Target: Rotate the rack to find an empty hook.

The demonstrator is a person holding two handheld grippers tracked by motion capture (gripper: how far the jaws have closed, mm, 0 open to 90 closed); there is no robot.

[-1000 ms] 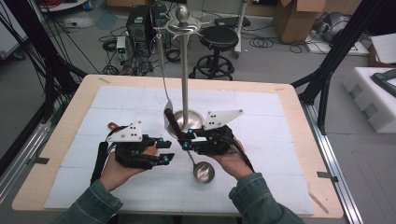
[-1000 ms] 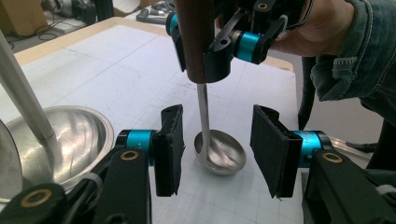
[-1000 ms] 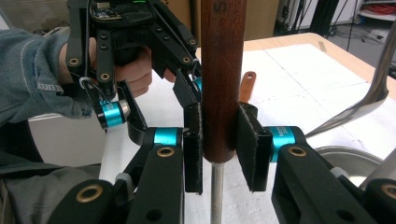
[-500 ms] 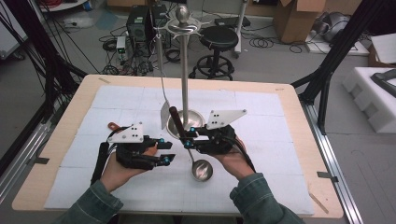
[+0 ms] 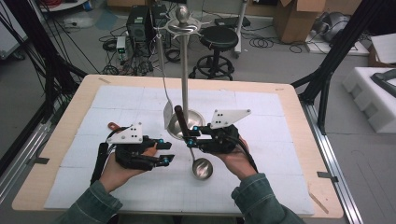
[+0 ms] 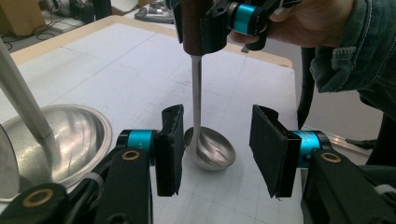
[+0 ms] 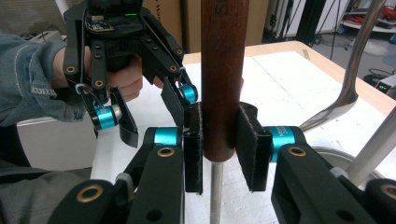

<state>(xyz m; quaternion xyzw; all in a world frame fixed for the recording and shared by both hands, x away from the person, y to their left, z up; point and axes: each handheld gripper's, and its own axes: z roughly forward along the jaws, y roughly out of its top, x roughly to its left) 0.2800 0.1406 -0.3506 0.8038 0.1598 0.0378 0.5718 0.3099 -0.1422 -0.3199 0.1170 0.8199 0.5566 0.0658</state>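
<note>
From the high view we see our right gripper (image 5: pixel 190 136) clamped on the dark wooden handle of the ladle (image 5: pixel 201 167), whose bowl rests on the white mat (image 5: pixel 261 154) just in front of the utensil stand (image 5: pixel 185 84), while our left gripper (image 5: pixel 167 151) sits beside it. In the left gripper view our jaws stand apart, empty, the ladle bowl (image 6: pixel 210 148) lying beyond them. In the right gripper view our pads squeeze the handle (image 7: pixel 223 74) upright.
</note>
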